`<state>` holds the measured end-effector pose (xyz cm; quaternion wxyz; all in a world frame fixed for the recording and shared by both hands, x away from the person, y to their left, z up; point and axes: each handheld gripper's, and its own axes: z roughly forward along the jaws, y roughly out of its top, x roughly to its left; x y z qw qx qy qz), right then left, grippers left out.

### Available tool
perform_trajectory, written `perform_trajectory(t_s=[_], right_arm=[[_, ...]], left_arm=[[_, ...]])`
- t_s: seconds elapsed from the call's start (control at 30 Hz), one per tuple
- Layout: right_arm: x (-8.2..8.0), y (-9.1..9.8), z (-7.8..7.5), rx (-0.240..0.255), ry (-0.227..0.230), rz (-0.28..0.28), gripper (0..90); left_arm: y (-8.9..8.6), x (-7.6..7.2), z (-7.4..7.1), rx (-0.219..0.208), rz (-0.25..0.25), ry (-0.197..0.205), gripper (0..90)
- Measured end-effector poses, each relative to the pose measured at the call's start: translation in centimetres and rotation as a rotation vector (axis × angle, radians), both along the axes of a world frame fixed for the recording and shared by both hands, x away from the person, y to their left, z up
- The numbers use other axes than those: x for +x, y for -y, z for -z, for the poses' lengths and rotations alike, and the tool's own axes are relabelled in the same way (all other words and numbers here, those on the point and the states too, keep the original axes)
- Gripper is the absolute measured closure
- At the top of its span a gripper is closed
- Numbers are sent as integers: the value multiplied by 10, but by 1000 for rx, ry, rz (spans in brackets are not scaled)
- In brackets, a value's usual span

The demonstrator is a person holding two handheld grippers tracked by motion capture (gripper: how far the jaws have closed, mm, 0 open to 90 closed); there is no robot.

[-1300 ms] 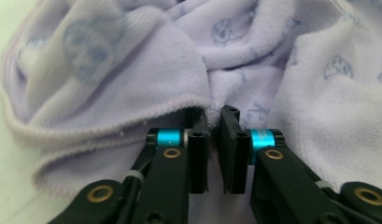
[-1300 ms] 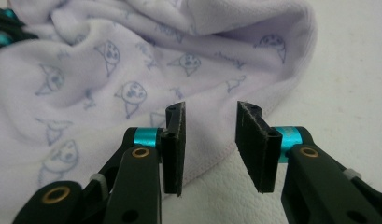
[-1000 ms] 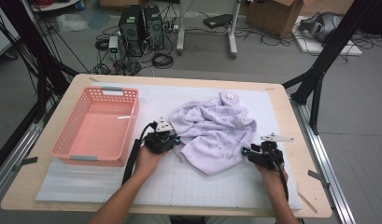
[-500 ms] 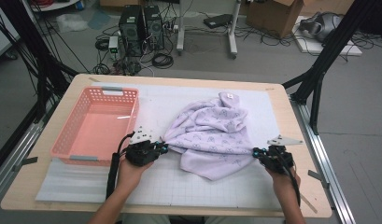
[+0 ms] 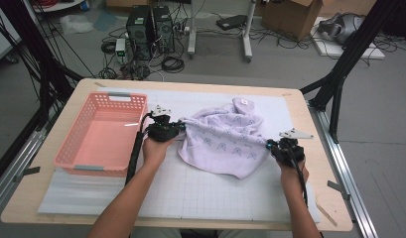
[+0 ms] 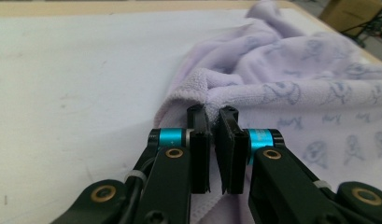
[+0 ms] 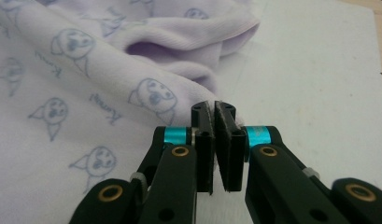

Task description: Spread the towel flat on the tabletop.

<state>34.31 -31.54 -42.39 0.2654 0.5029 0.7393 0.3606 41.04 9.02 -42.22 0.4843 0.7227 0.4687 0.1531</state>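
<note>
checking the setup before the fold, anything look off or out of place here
Nothing damaged or spilled. The lavender towel is bunched and wrinkled, not flat, with one corner flipped up at the far side. Both the left gripper and right gripper pinch its edges. The pink basket sits square.

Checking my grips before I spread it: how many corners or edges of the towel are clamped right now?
2. The left gripper is shut on the towel at its left edge, near the pink basket; the right gripper pinches its right edge. Other corners may be hidden in folds.
</note>
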Motion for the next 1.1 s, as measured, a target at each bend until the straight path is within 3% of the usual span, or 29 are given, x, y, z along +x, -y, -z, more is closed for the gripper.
perform_trajectory(t_s=[0.13, 0.23, 0.33, 0.43, 0.53, 0.57, 0.63, 0.8, 0.87, 0.93, 1.03, 1.1], right_arm=[[20, -10, 4, -35, 0, 44, 855], [24, -13, 6, -23, -23, 34, 765], [15, -7, 1, 24, 11, 19, 717], [-2, 1, -8, 64, 59, 6, 699], [-17, 9, -11, 71, 67, -7, 712], [-20, 11, -10, 67, 61, -10, 728], [-26, 16, -5, 51, 41, -18, 763], [-34, 16, 17, 31, -58, -47, 825], [-34, 8, 20, 21, -76, -73, 822], [-33, -2, 21, 13, -90, -100, 801], [-30, -17, 23, 9, -100, -135, 715], [-27, -27, 22, 43, -108, -148, 617]], left_arm=[[6, 5, 12, 23, -22, -26, 815], [7, 0, 9, 15, -7, -21, 632], [3, -9, 5, 12, 23, 8, 543], [1, -19, 5, 39, 62, 29, 535], [2, -28, 5, 79, 116, 34, 537], [2, -33, 7, 78, 124, 53, 543], [2, -38, 10, 78, 134, 53, 585], [4, -40, 28, 107, 154, -16, 664], [7, -41, 28, 121, 167, -11, 665], [11, -42, 29, 112, 183, -21, 649], [19, -46, 29, 187, 230, -5, 576], [22, -49, 28, 221, 237, 10, 536]])
